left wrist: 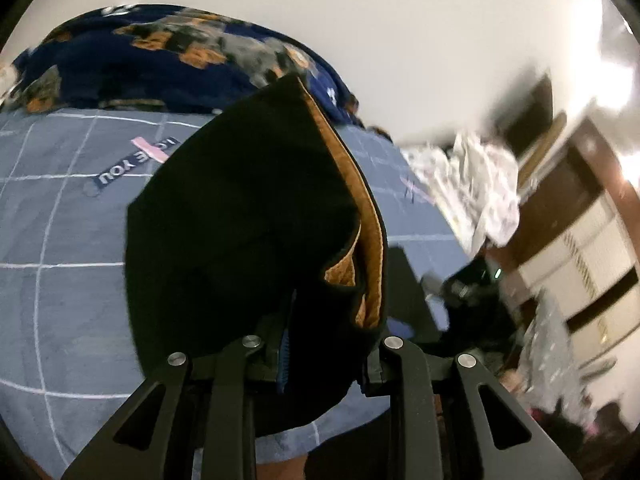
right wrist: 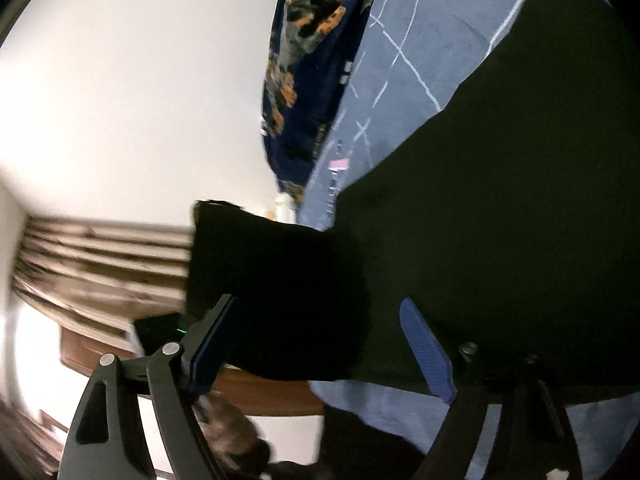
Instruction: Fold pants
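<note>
Fingers of the left gripper (left wrist: 320, 354) are seen clamped on the black pants with tan lining (left wrist: 240, 216), which fill the centre of the left wrist view. Blue ribbed pads (right wrist: 428, 350) of the right gripper (right wrist: 320, 344) are held wide apart, with black cloth lying between and behind them, unpressed. A blue-grey bedsheet with white grid lines (left wrist: 60, 220) is spread at left, a navy floral blanket (left wrist: 140, 56) heaped at upper left against a white wall (left wrist: 400, 40). Brown wooden furniture (left wrist: 580, 184) is blurred at right.
</note>
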